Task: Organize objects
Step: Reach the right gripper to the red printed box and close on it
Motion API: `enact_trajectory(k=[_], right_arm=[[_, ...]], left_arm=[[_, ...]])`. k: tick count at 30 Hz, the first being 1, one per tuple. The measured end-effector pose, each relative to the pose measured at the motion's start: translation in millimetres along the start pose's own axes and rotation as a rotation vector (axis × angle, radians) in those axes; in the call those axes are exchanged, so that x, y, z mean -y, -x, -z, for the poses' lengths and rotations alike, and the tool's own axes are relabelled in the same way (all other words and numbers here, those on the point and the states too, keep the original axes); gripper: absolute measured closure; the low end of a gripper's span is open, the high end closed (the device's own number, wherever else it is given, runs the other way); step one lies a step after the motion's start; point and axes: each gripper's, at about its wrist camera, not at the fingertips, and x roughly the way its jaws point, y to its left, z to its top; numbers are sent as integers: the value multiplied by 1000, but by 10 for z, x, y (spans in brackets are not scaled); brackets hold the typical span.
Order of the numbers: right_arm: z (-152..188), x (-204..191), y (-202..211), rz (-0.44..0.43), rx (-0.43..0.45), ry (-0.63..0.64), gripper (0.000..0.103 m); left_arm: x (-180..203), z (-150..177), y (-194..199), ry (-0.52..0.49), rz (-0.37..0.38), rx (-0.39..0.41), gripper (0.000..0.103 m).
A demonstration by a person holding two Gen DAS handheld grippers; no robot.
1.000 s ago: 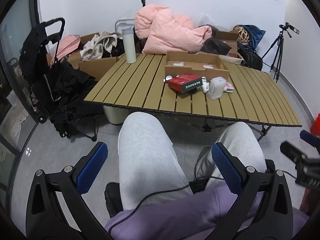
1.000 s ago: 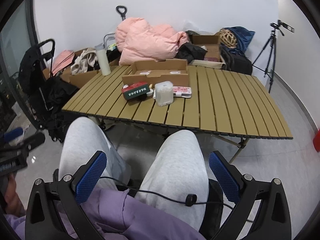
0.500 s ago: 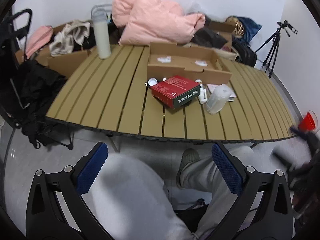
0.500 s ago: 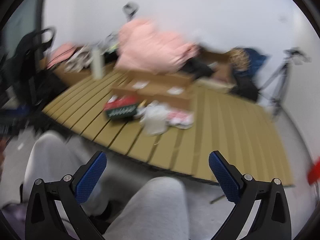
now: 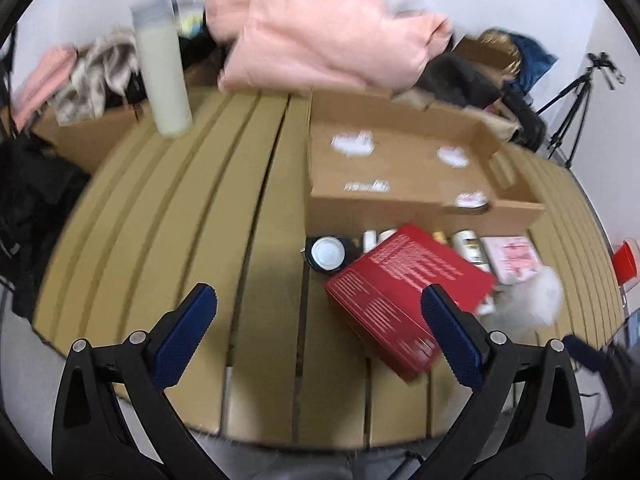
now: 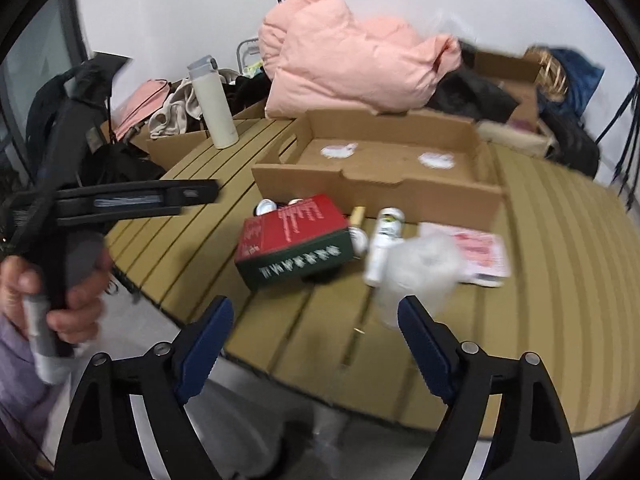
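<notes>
On the far left of the slatted table (image 5: pixel 168 216) a tall white bottle (image 5: pixel 162 76) stands upright, well apart from everything else. My left gripper (image 5: pixel 320 336) hangs over the near edge, jaws spread wide with nothing between them; its right pad overlaps the near corner of the red box (image 5: pixel 404 292) in view, contact not confirmed. A small round-lidded jar (image 5: pixel 328 254) sits just left of that box, at the foot of the open cardboard tray (image 5: pixel 420 204). The tray lies far of the clutter. My right gripper (image 6: pixel 316 336) is also released and empty, its jaws having just been narrowing. Beyond it, a white tube (image 6: pixel 384 244) lies right of the red box, then a crumpled clear bag (image 6: pixel 420 272) and a pink packet (image 6: pixel 480 252).
</notes>
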Motion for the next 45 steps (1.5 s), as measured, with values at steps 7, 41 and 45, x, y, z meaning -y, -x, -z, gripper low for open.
enact_trajectory(k=[7, 41, 45], right_arm=[[-103, -25, -491, -67, -20, -90, 21], [-245, 132, -782, -166, -37, -204, 102], [-155, 258, -883, -130, -81, -259, 102]], left_arm=[[54, -133, -474, 9, 129, -78, 17], [324, 58, -276, -101, 232, -42, 92], [63, 79, -223, -40, 98, 4, 27]])
